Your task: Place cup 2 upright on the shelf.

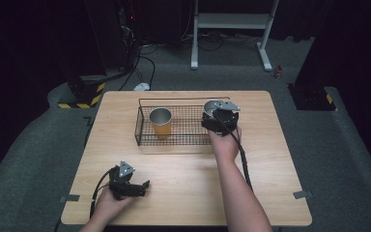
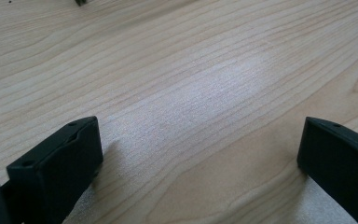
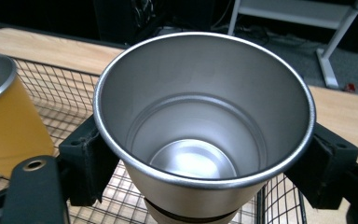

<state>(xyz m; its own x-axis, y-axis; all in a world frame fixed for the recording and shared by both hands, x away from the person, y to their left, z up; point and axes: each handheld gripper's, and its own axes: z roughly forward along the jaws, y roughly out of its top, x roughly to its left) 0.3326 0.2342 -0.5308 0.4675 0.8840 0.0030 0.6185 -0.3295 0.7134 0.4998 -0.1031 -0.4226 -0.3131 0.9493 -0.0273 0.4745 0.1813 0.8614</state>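
Right gripper (image 3: pixel 205 154) jaws clamp an upright steel cup (image 3: pixel 204 116), open mouth up, above the wire basket (image 3: pixel 56 84); an orange cup (image 3: pixel 7 121) stands at left.

The place looks like a lab or recording studio rather than a home. A lone wooden table (image 1: pixel 188 183) stands on grey carpet (image 1: pixel 34 145) amid dark surroundings. Cables (image 1: pixel 142 63) run across the floor to dark equipment, yellow-and-black hazard tape (image 1: pixel 84 99) marks a stand's base, and a white metal frame (image 1: pixel 232 29) stands behind.
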